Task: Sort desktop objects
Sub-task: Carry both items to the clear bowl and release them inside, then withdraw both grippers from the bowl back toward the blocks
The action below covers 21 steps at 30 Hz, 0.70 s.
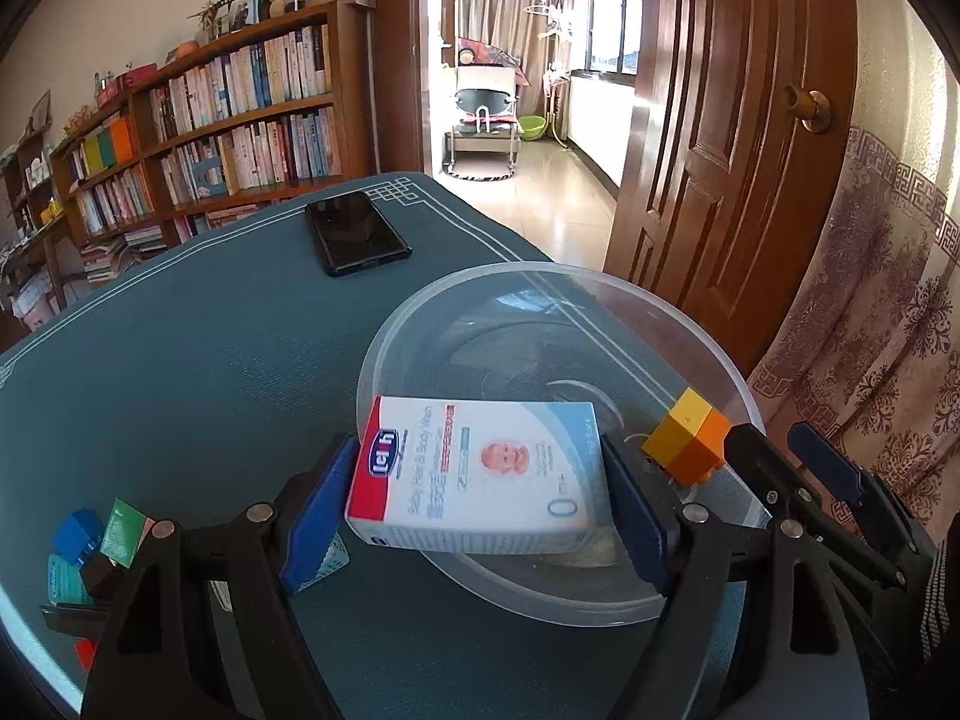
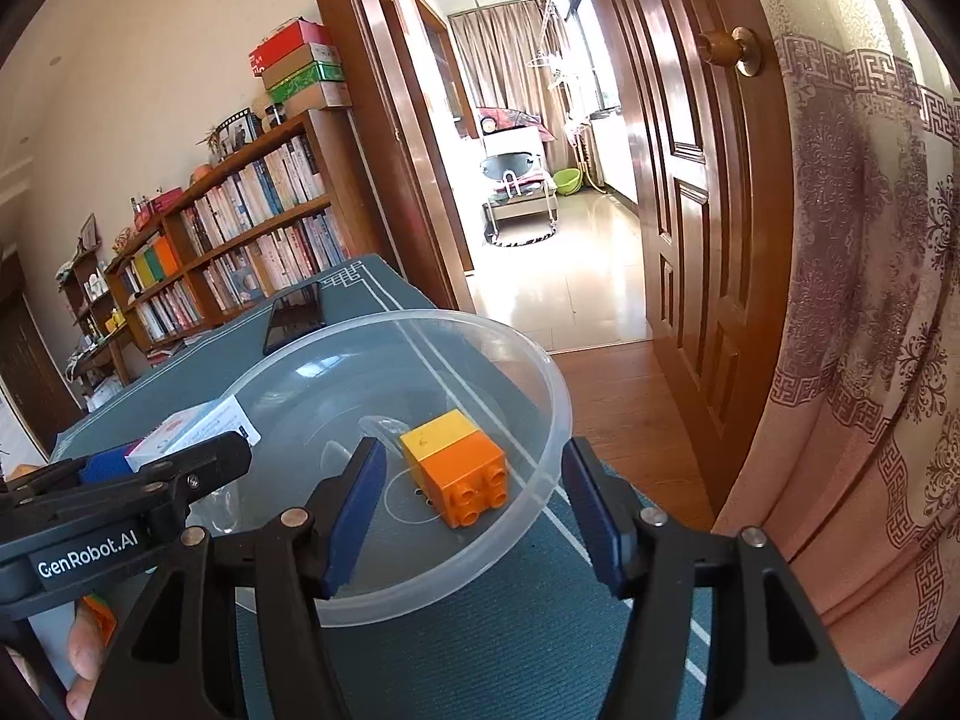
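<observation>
The left tool [image 1: 480, 492] clamps a white baby-wash carton [image 1: 474, 468] over the near rim of the clear plastic bowl [image 1: 600, 288] by the desk's right edge; released crooked, it could catch that rim and tip out. The right tool [image 2: 471, 504] stands open, empty. Inside lies only a yellow-and-orange toy brick [image 2: 453, 468].
</observation>
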### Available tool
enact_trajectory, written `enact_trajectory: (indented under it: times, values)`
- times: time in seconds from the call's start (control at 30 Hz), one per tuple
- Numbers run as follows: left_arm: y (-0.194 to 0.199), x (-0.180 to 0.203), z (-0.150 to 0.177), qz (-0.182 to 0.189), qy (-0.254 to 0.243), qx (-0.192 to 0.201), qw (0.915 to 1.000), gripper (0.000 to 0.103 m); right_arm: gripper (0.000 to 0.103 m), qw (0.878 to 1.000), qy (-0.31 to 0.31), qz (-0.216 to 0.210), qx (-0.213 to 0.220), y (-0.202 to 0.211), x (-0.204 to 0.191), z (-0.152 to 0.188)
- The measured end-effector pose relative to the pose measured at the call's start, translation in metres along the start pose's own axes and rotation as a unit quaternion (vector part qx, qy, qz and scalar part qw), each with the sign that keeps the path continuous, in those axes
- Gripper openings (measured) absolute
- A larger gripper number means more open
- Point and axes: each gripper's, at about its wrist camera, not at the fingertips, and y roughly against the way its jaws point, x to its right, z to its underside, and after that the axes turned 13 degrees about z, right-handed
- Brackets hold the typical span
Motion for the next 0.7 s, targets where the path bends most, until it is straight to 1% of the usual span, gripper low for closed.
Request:
enact_trajectory:
  times: [0.17, 0.47, 0.7]
  values:
    - [0.007, 0.001, 0.000, -0.006, -0.004, 0.011, 0.9999, 0.082, 0.069, 1.000, -0.009, 0.002, -0.008, -0.004, 0.003, -0.002]
    - [0.015, -0.002, 0.007, -0.014, 0.002, 0.006, 0.9999, 0.082, 0.073, 1.000, -0.010, 0.000, -0.010, -0.004, 0.004, -0.002]
    - [0.029, -0.008, 0.014, -0.016, 0.016, 0.011, 0.9997, 0.082, 0.075, 1.000, -0.009, -0.002, -0.015, -0.004, 0.004, -0.001]
